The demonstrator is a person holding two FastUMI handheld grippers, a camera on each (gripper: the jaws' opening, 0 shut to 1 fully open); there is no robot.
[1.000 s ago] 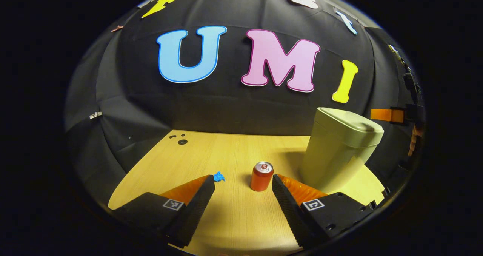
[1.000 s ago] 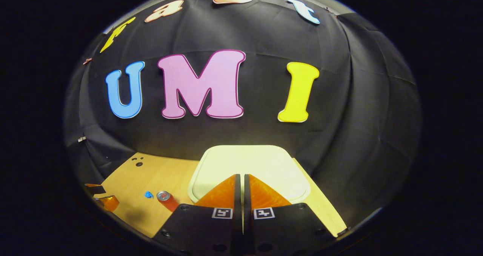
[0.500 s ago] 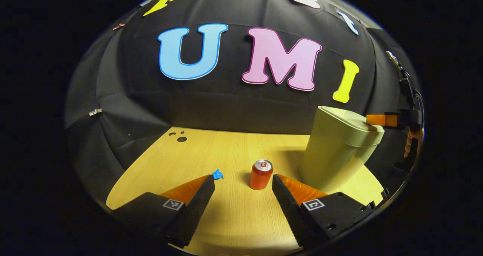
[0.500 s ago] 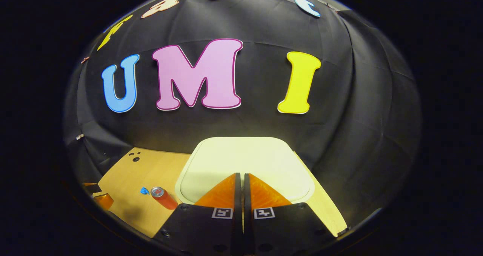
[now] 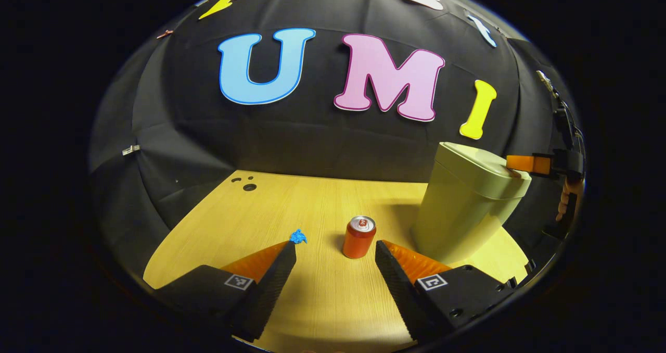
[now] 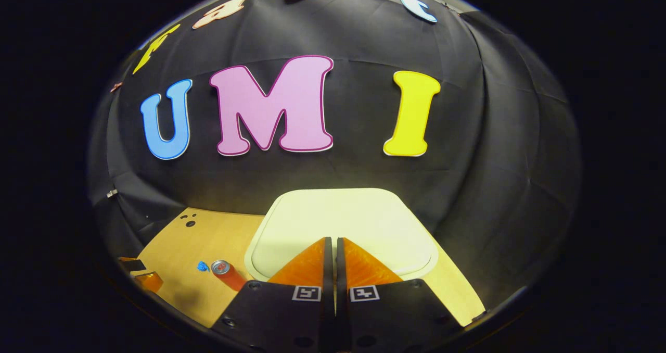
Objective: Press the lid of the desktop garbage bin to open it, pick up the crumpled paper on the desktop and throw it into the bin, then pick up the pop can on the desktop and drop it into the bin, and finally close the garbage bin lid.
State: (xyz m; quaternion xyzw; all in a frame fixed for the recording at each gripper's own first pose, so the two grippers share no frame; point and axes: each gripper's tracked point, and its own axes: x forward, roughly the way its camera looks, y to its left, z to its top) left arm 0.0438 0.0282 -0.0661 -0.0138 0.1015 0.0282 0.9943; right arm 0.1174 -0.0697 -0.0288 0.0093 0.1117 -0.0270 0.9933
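Note:
A pale green garbage bin (image 5: 463,207) stands on the right of the wooden desk (image 5: 291,207), its lid (image 6: 343,228) down. My right gripper (image 6: 333,241) is shut with nothing between its fingers, and its tips rest on the front part of the lid; in the left gripper view that same gripper (image 5: 512,166) meets the lid's near edge. A red pop can (image 5: 359,237) stands upright left of the bin. A small blue crumpled paper (image 5: 298,236) lies left of the can. My left gripper (image 5: 335,251) hangs open just short of both.
Small dark holes (image 5: 248,186) mark the desk's far left corner. A hand (image 5: 566,202) holds the right gripper at the far right edge. In the right gripper view the can (image 6: 226,272) and paper (image 6: 203,266) lie low at left.
My right gripper came down onto the bin lid and stays shut on nothing. The left gripper drifted slightly back; can and paper did not move.

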